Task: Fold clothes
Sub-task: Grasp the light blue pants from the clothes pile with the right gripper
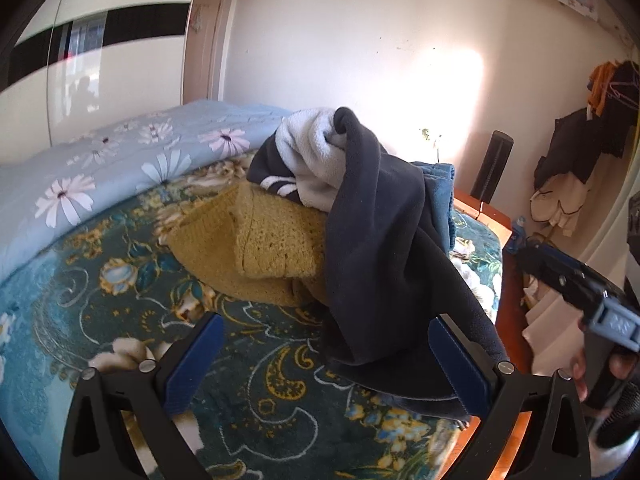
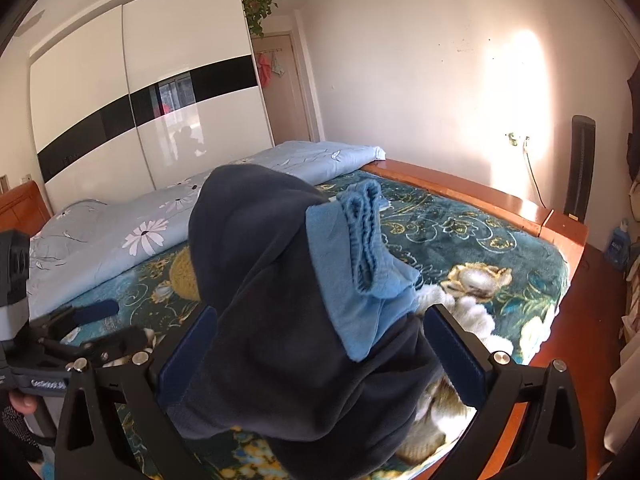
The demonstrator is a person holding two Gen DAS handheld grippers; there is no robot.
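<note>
A heap of clothes lies on the bed. A dark navy fleece garment (image 1: 384,240) drapes over a mustard knit sweater (image 1: 276,240), with a white fleece piece (image 1: 312,148) on top and a light blue garment (image 2: 360,264) beside it. My left gripper (image 1: 324,360) is open just in front of the pile, its right finger against the navy fleece hem. My right gripper (image 2: 320,356) is open, with the navy fleece (image 2: 288,320) lying between its fingers. The right gripper also shows in the left wrist view (image 1: 576,284), and the left gripper in the right wrist view (image 2: 96,320).
The bed has a teal floral blanket (image 1: 120,300) and a light blue daisy quilt (image 1: 100,160) along its far side. An orange wooden bed frame (image 2: 480,196) runs along the wall. A wardrobe (image 2: 120,100) stands behind. Clothes hang at the right (image 1: 580,152).
</note>
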